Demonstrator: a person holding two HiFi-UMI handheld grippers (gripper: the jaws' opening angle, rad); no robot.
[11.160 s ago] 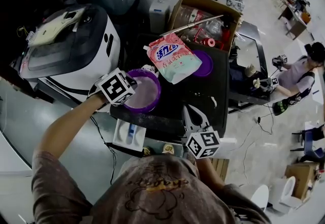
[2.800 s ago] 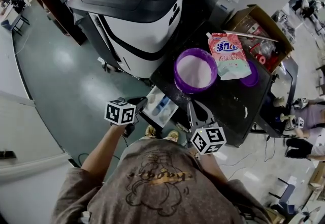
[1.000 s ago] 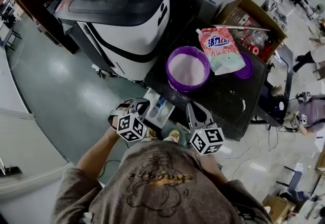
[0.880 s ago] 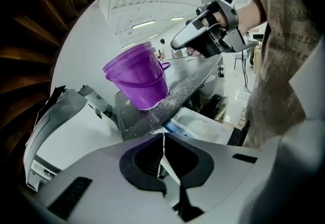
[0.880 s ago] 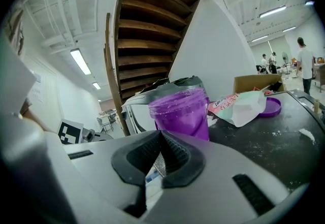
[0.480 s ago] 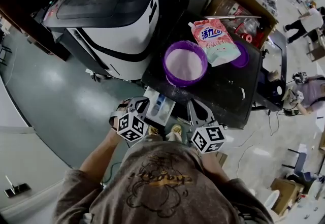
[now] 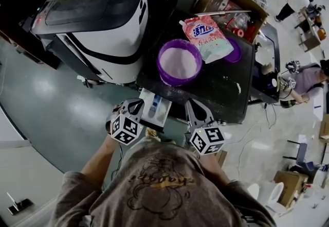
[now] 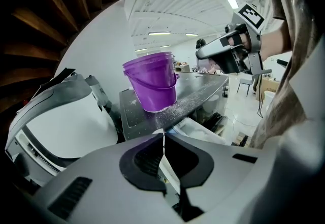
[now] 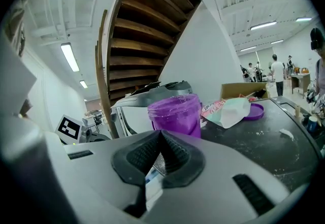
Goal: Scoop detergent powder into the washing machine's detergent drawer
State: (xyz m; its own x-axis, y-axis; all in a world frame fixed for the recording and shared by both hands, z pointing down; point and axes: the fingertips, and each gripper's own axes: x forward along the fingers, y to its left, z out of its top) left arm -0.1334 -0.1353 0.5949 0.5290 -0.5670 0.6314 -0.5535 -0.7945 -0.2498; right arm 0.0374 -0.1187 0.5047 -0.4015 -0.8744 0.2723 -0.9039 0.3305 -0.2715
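Note:
A purple bucket of white detergent powder stands on the black table, with a pink detergent bag lying behind it. The white detergent drawer, with a blue insert, juts out below the table's near edge, in front of the washing machine. My left gripper is just left of the drawer and my right gripper just right of it. Both are shut and hold nothing. In the left gripper view the bucket shows beyond the shut left gripper. The right gripper points at the bucket.
A purple lid lies beside the bag, and an open cardboard box of clutter stands behind the table. Spilt powder dusts the tabletop. A seated person is at the far right. Grey floor lies to my left.
The left gripper has come away from the bucket's rim down to the drawer's left side. Over the last second both grippers have barely moved; the head view has drifted.

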